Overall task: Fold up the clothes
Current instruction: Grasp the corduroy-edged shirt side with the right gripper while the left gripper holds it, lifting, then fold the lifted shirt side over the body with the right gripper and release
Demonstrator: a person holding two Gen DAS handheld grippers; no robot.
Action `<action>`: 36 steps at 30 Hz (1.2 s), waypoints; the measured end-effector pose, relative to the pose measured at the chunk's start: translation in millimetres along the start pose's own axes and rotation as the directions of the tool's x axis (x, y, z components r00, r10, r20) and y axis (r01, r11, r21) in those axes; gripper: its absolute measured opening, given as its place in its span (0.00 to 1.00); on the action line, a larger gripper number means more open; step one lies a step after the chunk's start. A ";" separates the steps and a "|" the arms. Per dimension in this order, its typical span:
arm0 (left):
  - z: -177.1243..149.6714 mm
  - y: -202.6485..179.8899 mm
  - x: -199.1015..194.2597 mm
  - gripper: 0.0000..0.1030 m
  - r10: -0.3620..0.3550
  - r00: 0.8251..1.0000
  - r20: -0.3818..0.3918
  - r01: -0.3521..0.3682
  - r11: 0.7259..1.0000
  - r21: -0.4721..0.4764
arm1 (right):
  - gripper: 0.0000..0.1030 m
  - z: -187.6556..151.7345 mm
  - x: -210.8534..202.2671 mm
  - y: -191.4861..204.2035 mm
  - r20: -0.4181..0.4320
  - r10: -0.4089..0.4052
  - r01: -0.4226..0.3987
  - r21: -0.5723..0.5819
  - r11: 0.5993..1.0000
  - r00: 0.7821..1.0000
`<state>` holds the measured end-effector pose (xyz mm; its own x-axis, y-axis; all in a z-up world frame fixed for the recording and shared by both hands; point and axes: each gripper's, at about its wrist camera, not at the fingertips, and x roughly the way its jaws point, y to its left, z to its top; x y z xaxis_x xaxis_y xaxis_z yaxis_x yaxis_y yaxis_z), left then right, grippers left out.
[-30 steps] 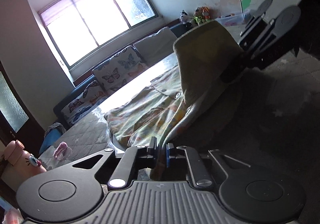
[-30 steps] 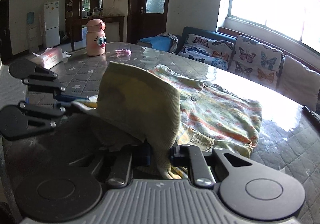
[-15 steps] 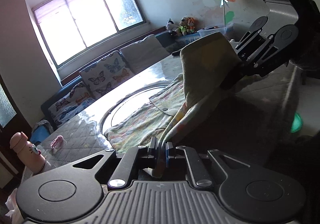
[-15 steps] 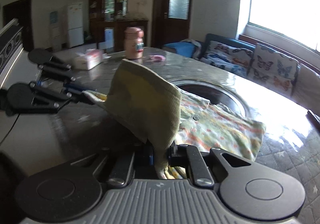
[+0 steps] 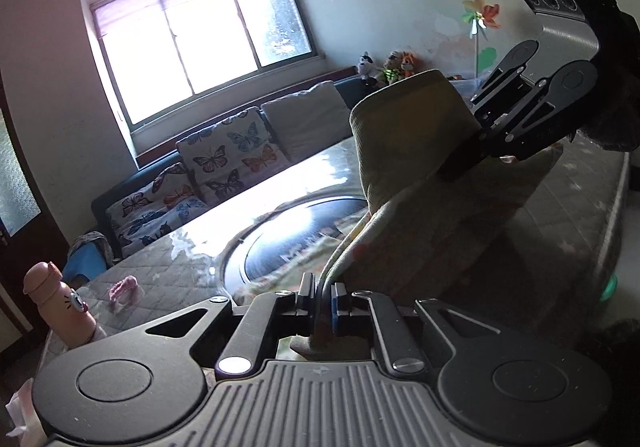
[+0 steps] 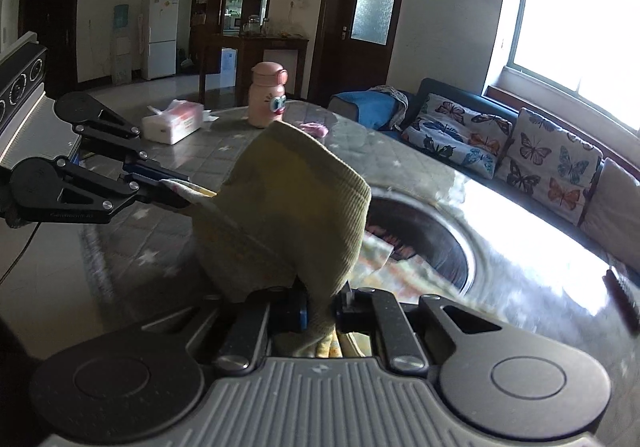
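A small patterned garment (image 5: 404, 175) with a plain olive-yellow inner side (image 6: 288, 207) hangs lifted between my two grippers, high above the table. My left gripper (image 5: 322, 297) is shut on one edge of it; it also shows in the right wrist view (image 6: 176, 191) at the left. My right gripper (image 6: 322, 305) is shut on the other edge; it also shows in the left wrist view (image 5: 472, 155) at the upper right. The garment's lower part trails toward the round glass turntable (image 6: 448, 243).
A quilted table cover (image 6: 160, 239) lies on the table. A pink bottle (image 6: 266, 99), a tissue pack (image 6: 172, 121) and a small pink item (image 6: 314, 129) are at the far end. A butterfly-cushion sofa (image 6: 520, 151) stands beyond the table.
Both grippers have risen with the garment. It has come off the table and now hangs between them, uncovering the round turntable.
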<state>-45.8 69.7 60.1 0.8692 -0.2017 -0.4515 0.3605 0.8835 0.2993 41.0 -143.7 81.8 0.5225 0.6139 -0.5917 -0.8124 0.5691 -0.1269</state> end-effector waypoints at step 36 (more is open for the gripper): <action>6.8 82.4 163.6 0.27 0.109 0.963 -0.248 -0.171 0.955 -0.244 | 0.34 -45.3 115.1 -106.8 -0.085 -0.102 0.128 0.409 0.904 0.991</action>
<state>128.4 106.6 16.7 0.7922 0.0066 -0.6102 0.1132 0.9810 0.1577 176.2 -158.6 -8.8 0.5791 0.5039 -0.6409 -0.5615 0.8165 0.1347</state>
